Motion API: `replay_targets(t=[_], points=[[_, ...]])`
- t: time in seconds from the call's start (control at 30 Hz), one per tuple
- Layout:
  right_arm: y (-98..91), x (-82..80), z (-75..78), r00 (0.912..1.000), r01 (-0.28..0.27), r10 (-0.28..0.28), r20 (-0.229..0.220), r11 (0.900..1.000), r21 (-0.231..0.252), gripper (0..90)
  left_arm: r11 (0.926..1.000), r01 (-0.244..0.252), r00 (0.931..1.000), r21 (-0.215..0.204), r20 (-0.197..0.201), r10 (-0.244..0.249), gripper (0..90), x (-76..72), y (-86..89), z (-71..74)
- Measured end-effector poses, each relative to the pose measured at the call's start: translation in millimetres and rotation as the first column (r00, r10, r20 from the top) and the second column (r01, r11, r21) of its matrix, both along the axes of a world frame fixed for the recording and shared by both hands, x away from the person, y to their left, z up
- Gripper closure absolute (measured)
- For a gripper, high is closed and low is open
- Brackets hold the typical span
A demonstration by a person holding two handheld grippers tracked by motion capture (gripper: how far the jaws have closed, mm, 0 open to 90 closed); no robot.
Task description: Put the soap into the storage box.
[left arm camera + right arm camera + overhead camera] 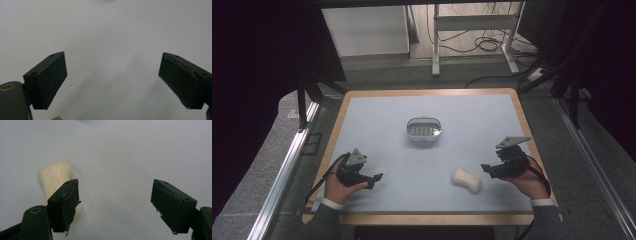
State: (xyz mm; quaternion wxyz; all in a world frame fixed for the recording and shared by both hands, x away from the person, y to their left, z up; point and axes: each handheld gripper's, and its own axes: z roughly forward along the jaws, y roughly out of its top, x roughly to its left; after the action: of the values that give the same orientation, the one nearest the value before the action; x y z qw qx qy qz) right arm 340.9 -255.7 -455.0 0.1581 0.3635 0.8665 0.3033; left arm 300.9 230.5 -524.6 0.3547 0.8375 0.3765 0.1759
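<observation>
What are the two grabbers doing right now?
Left gripper: open, jaws wide apart, holding nothing.
Right gripper: open, holding nothing; the cream soap bar lies beside one jaw.

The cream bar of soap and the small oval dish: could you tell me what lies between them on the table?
Nothing; in the high view only bare pale blue table runs between the soap and the dish.
</observation>
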Motion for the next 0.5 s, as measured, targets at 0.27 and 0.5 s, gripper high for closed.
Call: replay_targets(t=[0.27,0.5], points=[[13.9,-2.0,14.5,0.9966,-0.071,0.069,-0.046,0.9963,-0.048,23.0,0.9999,-0.007,0.9999,-0.008,-0.007,0.007,8.5,0.8,-1.9,-0.7],[25.2,-1.2,17.9,0.993,-0.104,0.1,-0.062,0.9927,-0.062,23.6,1.0,-0.006,1.0,-0.003,-0.008,0.006,8.6,0.3,-1.9,-0.8]])
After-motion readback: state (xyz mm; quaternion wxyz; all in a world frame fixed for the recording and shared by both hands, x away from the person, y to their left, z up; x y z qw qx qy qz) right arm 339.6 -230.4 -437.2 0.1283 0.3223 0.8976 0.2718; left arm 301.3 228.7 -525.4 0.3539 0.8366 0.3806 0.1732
